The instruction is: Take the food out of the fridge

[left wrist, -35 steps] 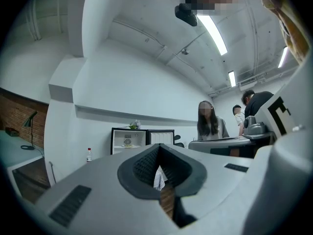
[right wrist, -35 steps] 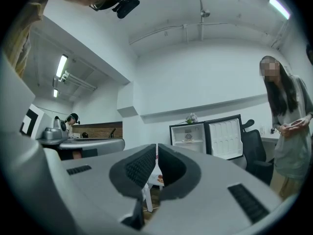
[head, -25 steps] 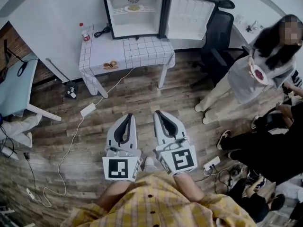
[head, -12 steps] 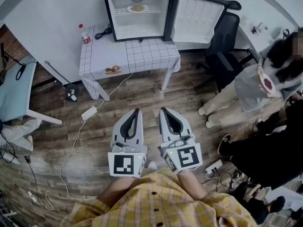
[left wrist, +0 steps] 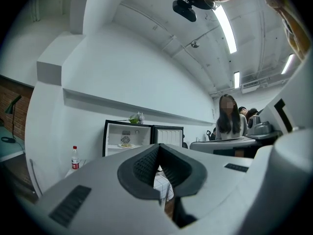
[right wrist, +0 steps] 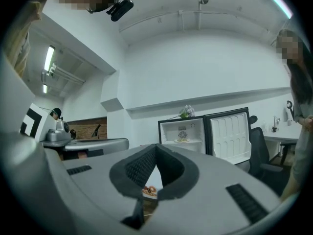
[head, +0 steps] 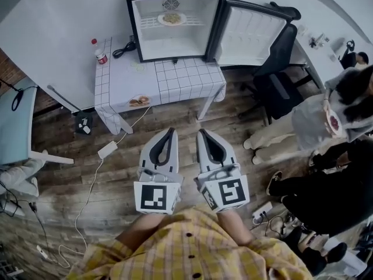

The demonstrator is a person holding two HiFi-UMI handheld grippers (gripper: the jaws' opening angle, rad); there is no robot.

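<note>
Advanced since a second ago: left gripper (head: 170,132) and right gripper (head: 202,134), side by side toward the table (head: 175,77); the fridge (head: 169,45) now sits larger and nearer in the head view; the standing person (head: 315,118) has slid toward the frame's right edge.

Claws: left jaws closed tip to tip with nothing between them, as the left gripper view confirms; right jaws likewise closed and empty; the two run parallel, near but apart, held level, pointing at 12 o'clock.

Fridge at 12 o'clock, at the far edge of the table, back to the wall; its door (head: 253,35) swung fully open toward 1 o'clock, free edge close to the office chair (head: 278,69). Plate of food (head: 172,18) on the upper wire shelf inside, centred, apart from both side walls; open room below the shelf.

Table under a grid-pattern cloth; its near edge lies at 12 o'clock from the tips, with a strip of plank floor (head: 169,118) between. On the cloth: a second plate (head: 139,101) at 11 o'clock by the near edge; a bottle (head: 101,56) and a coiled black cable (head: 123,48) at the far left, beside the fridge.

White cable with adapter (head: 107,150) trails over the floor at 9 o'clock; the person stands at 2 to 3 o'clock, well apart from the right gripper.
</note>
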